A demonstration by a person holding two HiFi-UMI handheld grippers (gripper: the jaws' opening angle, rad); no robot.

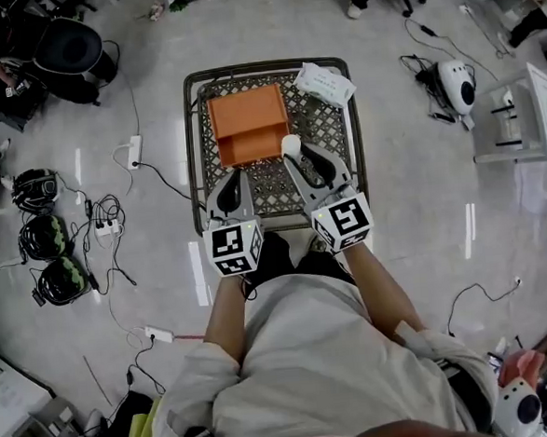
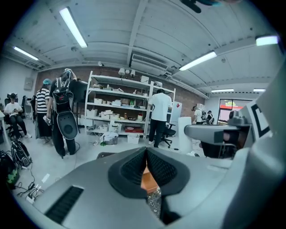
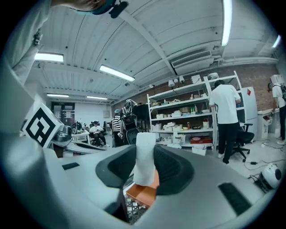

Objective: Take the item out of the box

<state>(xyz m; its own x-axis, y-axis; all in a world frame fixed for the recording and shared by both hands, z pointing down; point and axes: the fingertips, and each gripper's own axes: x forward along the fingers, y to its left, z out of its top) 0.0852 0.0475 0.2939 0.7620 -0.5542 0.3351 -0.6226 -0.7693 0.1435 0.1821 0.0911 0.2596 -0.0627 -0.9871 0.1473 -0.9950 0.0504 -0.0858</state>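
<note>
- Nearest: left gripper [image 2: 146, 156], grey w/ black ribbed pads. Jaws pressed together, nothing btwn them. It's over the near half of the table, tips just short of the box.
- Beside it: right gripper [image 3: 145, 163], same build. Jaws part-open and clamped on the small white upright item [image 3: 145, 150], one pad on each side. Item's top sticks up past the pads.
- Item's spot: at the near right corner of the orange rectangular box [image 1: 248, 121]. It looks lifted, since the right gripper view shows the orange box below & behind the item's lower end. Can't tell if it's fully past the box wall.
- Box is open and sits mid-left on the dark metal wire-mesh table [image 1: 332, 143]. Inside looks bare, as far as the head view shows.
- Farther back: white flat plastic packet [image 1: 325, 83] on the table's far right corner, apart from the box.
- Step in hand, imo: the take-out itself. Item is gripped & raised, so the task looks mostly done.
- Next move needs: carry the item clear of the box rim toward bare mesh on the right, keeping the squeeze steady so it doesn't slip. Then set it down & open the jaws. Left gripper could steady the box if it shifts.
</note>
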